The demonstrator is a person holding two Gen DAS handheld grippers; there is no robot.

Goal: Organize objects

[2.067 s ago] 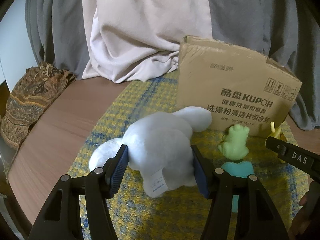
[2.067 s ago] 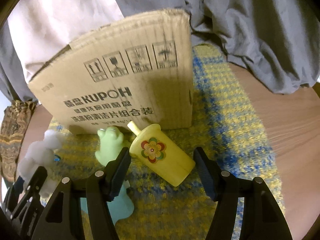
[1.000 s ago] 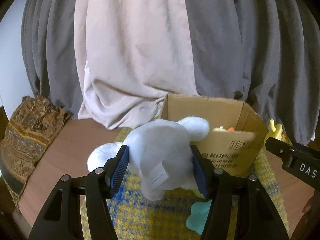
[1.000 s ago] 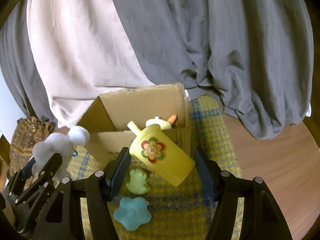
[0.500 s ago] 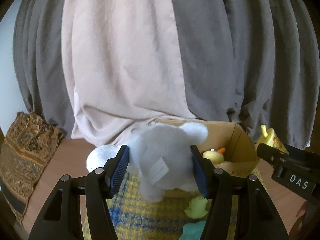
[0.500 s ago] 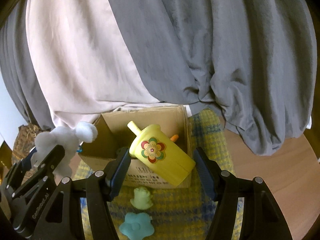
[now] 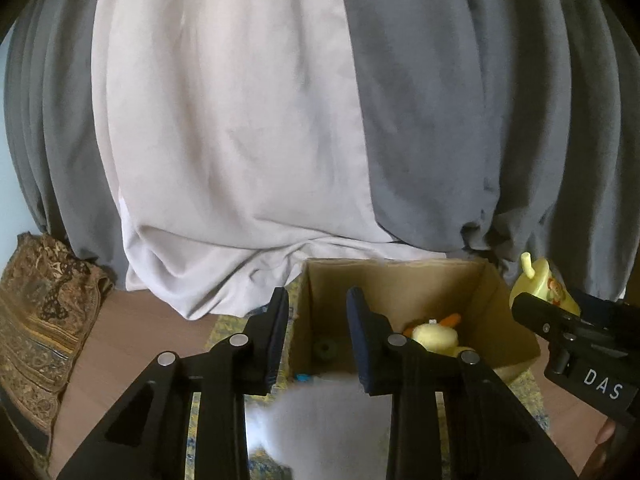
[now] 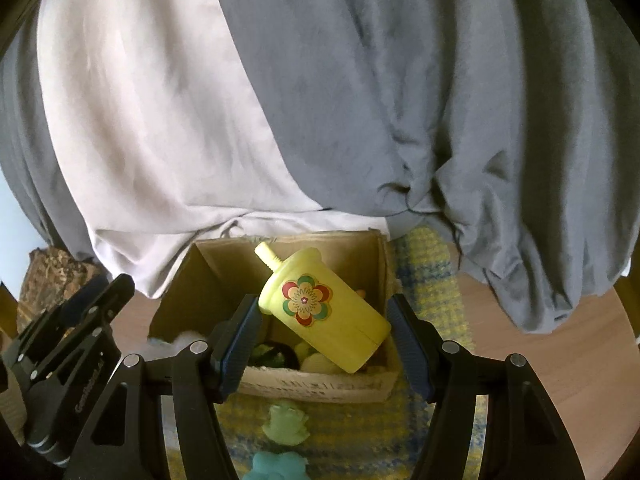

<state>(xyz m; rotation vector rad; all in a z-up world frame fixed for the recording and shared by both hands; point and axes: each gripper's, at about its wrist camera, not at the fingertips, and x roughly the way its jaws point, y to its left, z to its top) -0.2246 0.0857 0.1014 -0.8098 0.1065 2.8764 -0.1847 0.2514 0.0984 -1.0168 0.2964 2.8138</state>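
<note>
My left gripper (image 7: 316, 300) hangs over the left part of the open cardboard box (image 7: 400, 280). Its jaws are closing to a narrow gap and nothing is between the pads. The white plush toy (image 7: 320, 420) is a blur below the fingers, and white fluff (image 8: 180, 340) lies at the box's left corner. My right gripper (image 8: 322, 308) is shut on the yellow flower cup (image 8: 320, 312), held tilted above the box (image 8: 312, 386). A yellow duck (image 7: 434, 336) and a dark green ring (image 7: 324, 350) lie in the box.
A green frog (image 8: 286, 420) and a blue flower toy (image 8: 278, 466) lie on the yellow-blue mat (image 8: 432, 280) before the box. Grey and pale curtains (image 7: 240, 120) hang close behind. A patterned cloth (image 7: 44, 320) rests on the wooden table (image 8: 540, 360) at left.
The plush has slipped out of the left jaws and dropped, and the jaws have closed in. Both grippers have risen and moved forward over the box, the cup still gripped.
</note>
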